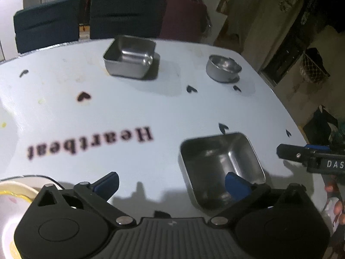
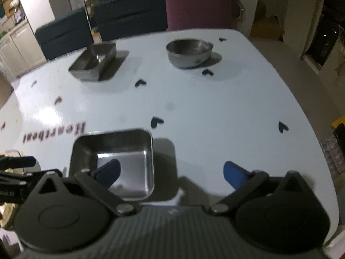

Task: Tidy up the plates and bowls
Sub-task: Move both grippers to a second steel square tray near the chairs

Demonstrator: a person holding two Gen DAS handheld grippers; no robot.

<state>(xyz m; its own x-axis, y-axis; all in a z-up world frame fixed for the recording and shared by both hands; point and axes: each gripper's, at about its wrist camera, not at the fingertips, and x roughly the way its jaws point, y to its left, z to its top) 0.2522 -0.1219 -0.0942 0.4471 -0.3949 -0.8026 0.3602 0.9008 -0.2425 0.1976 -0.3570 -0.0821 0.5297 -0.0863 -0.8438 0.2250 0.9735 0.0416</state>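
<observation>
— Where do your claws stand?
— My left gripper (image 1: 171,183) and right gripper (image 2: 171,172) both gape wide, gripping nothing.
— And the dishes?
— The near square tin (image 2: 112,161) sits below them; the far square tin (image 2: 93,63) at eleven o'clock, the round bowl (image 2: 189,52) at one.
</observation>
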